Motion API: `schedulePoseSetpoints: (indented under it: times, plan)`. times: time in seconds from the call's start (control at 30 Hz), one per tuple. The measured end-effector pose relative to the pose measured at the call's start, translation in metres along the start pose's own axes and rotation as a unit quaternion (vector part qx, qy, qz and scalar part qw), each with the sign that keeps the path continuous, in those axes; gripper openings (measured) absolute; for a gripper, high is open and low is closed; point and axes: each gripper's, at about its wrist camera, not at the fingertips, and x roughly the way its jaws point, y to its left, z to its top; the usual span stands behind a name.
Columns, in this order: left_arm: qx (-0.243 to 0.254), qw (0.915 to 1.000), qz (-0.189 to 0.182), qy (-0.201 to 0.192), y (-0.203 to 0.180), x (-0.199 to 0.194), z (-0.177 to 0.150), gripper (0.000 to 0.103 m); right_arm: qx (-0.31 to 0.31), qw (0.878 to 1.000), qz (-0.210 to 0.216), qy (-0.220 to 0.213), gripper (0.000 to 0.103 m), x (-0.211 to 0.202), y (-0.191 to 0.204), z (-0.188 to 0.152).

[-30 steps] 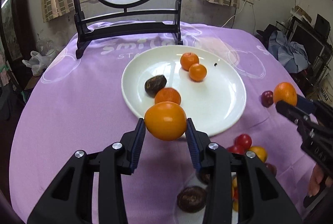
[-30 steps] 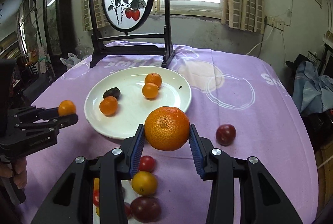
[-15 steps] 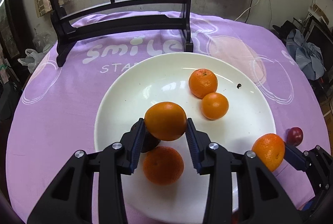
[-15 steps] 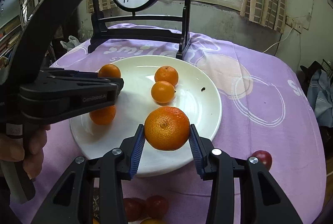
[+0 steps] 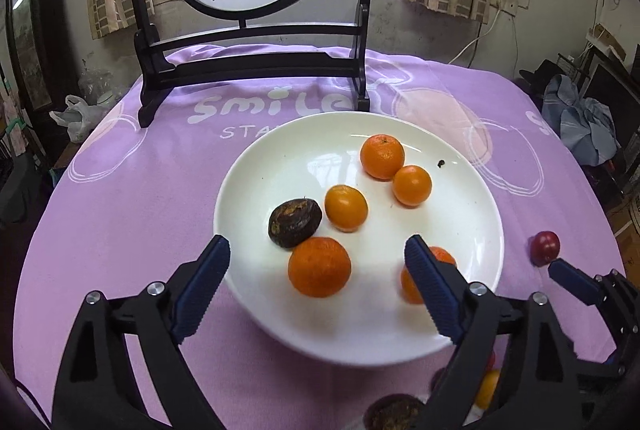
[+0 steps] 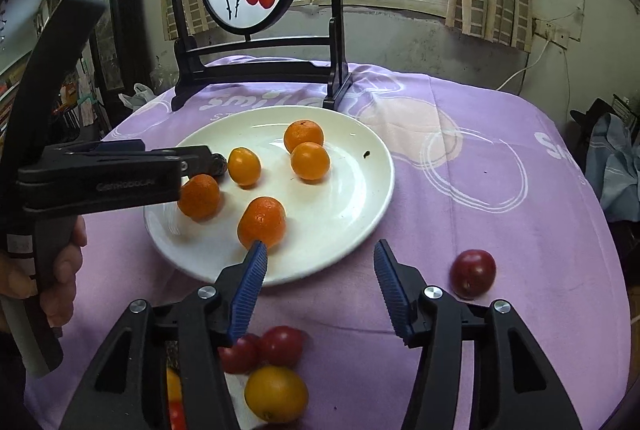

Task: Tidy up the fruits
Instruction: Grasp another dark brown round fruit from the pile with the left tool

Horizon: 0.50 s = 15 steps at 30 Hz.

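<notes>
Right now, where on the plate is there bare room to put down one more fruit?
The plate is bare on its right half, between the black speck and the near rim. The left half is crowded: five oranges and a dark fruit.

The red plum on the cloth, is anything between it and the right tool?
Nothing visible. The plum lies alone on the purple cloth, just ahead and right of the open right tool. The plate sits to the left, off that path.
</notes>
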Motion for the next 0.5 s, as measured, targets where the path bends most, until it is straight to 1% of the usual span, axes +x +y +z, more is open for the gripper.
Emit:
schedulePoseSetpoints:
  times: [0.03, 0.1, 0.13, 0.17, 0.27, 0.43, 0.5]
  plan:
    - [0.005, 1.0, 0.005, -0.002, -0.001, -0.005, -0.006, 0.09, 0.006, 1.0, 0.0, -0.003, 0.059, -0.007, -0.004, -0.006]
    - [0.014, 0.9994, 0.029, -0.008, -0.001, -0.016, -0.021, 0.09, 0.016, 1.0, -0.002, -0.008, 0.062, -0.015, -0.012, -0.013]
    - [0.014, 0.9992, 0.034, -0.012, 0.0, -0.021, -0.028, 0.09, 0.022, 1.0, -0.006, -0.011, 0.063, -0.02, -0.016, -0.018]
    - [0.012, 0.9993, 0.033, -0.014, 0.001, -0.026, -0.037, 0.09, 0.027, 1.0, -0.008, -0.013, 0.064, -0.024, -0.02, -0.023]
    - [0.015, 0.9997, 0.017, -0.004, 0.006, -0.039, -0.062, 0.09, 0.036, 0.999, -0.012, -0.012, 0.064, -0.033, -0.03, -0.036]
    - [0.045, 0.9989, 0.012, 0.006, 0.011, -0.056, -0.106, 0.09, 0.054, 0.998, -0.017, -0.015, 0.065, -0.043, -0.043, -0.053]
    - [0.055, 0.9983, 0.01, 0.012, 0.013, -0.06, -0.121, 0.09, 0.06, 0.998, -0.017, -0.016, 0.068, -0.047, -0.047, -0.058]
